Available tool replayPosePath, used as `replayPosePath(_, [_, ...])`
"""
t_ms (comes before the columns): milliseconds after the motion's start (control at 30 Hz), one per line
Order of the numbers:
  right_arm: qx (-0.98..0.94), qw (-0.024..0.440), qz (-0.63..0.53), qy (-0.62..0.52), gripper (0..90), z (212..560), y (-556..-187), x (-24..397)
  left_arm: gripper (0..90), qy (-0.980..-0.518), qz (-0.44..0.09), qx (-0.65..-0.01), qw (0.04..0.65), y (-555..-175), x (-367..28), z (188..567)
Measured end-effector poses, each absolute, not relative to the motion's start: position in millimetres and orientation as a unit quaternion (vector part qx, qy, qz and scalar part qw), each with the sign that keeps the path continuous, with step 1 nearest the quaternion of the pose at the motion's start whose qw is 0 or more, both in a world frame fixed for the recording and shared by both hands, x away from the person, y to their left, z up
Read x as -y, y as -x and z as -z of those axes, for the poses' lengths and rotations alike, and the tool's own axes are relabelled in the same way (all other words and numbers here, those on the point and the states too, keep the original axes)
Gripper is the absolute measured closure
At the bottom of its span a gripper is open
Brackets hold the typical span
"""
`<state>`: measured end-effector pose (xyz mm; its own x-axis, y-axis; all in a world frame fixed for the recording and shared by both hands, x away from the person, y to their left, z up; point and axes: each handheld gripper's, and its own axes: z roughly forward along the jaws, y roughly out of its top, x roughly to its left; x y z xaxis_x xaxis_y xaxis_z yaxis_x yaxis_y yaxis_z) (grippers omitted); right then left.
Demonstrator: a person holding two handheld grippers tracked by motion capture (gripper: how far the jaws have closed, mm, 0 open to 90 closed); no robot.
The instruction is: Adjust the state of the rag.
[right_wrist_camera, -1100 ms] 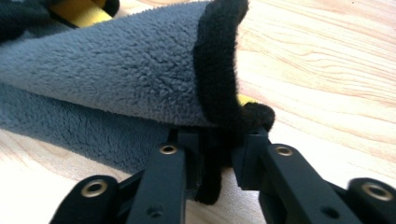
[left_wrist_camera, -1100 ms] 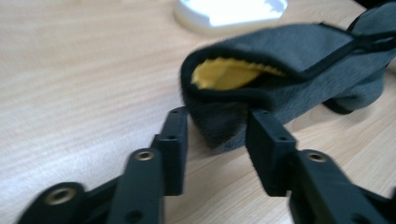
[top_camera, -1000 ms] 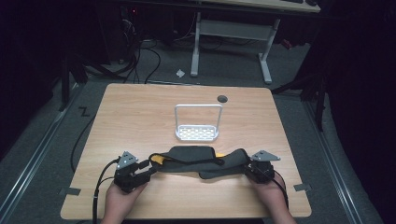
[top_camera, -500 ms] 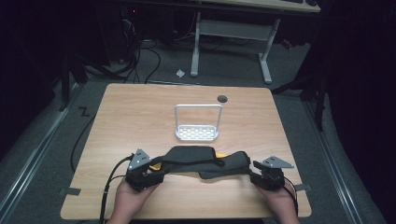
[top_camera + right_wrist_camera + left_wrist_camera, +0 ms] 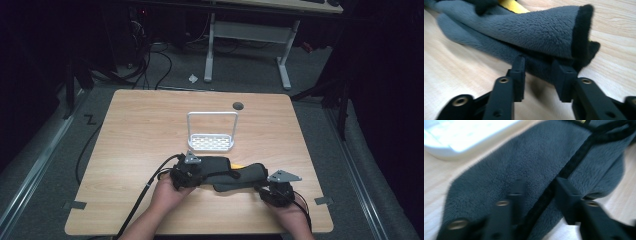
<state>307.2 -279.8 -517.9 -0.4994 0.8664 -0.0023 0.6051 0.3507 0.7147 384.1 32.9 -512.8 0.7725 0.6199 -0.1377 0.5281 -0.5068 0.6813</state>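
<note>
Two hands work at the near edge of the light wooden surface, each holding black tongs against a dark grey fleece cloth with black trim. The cloth is bunched into a long roll whose long axis runs left to right, tilted slightly so the left end sits a little farther away than the right. A yellow patch peeks out along its far side; what it belongs to is hard to tell.

Just beyond the cloth, near the middle of the surface, stands a white perforated metal rack with a hoop handle.

The left tongs are parted, jaws resting on the fleece either side of a black trim line; this view is blurred, and whether they pinch any fabric cannot be told. The right tongs are also parted, jaws at the cloth's folded right end, with the lower layer lying between them.

The left hand reaches forward and inward, its forearm cut off by the bottom edge. The right hand sits low at the near right, mostly hidden under its tongs.
</note>
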Motion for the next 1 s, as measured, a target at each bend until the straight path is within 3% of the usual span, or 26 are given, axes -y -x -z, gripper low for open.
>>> replayPosePath(33, [-0.798, 0.195, -0.335, -0.461, 72.3, 517.9, -307.2, 279.8, 70.3, -0.867, -0.064, -0.331, 0.368, -384.9, -32.9, 514.6])
replayPosePath(67, [-0.805, 0.2, -0.323, -0.456, 78.1, 519.9, -312.9, 275.3, 79.9, -0.865, -0.068, -0.334, 0.369, -384.8, -33.5, 515.2])
replayPosePath(133, [-0.806, 0.2, -0.321, -0.456, 82.0, 520.1, -315.5, 273.3, 84.7, -0.86, -0.069, -0.344, 0.37, -383.6, -35.0, 512.9])
replayPosePath(200, [-0.81, 0.213, -0.306, -0.453, 85.8, 520.3, -325.7, 268.2, 85.3, -0.851, -0.059, -0.351, 0.387, -377.9, -41.4, 508.1])
replayPosePath(500, [-0.796, 0.237, -0.296, -0.472, 85.2, 522.2, -378.7, 270.6, 86.0, -0.818, -0.035, -0.371, 0.438, -356.2, -80.6, 500.4])
replayPosePath(600, [-0.792, 0.229, -0.302, -0.479, 77.7, 519.1, -385.0, 268.1, 85.9, -0.808, -0.035, -0.384, 0.444, -354.3, -93.7, 506.1])
replayPosePath(700, [-0.789, 0.235, -0.315, -0.473, 69.5, 509.0, -360.5, 274.0, 85.9, -0.79, -0.036, -0.397, 0.466, -354.2, -106.9, 508.5])
replayPosePath(867, [-0.765, 0.251, -0.357, -0.474, 63.7, 483.2, -332.9, 285.0, 85.9, -0.793, -0.034, -0.391, 0.466, -353.4, -108.5, 508.0])
replayPosePath(1000, [-0.757, 0.254, -0.378, -0.468, 56.8, 467.8, -342.8, 276.3, 85.9, -0.796, -0.036, -0.389, 0.462, -351.7, -106.9, 509.3])
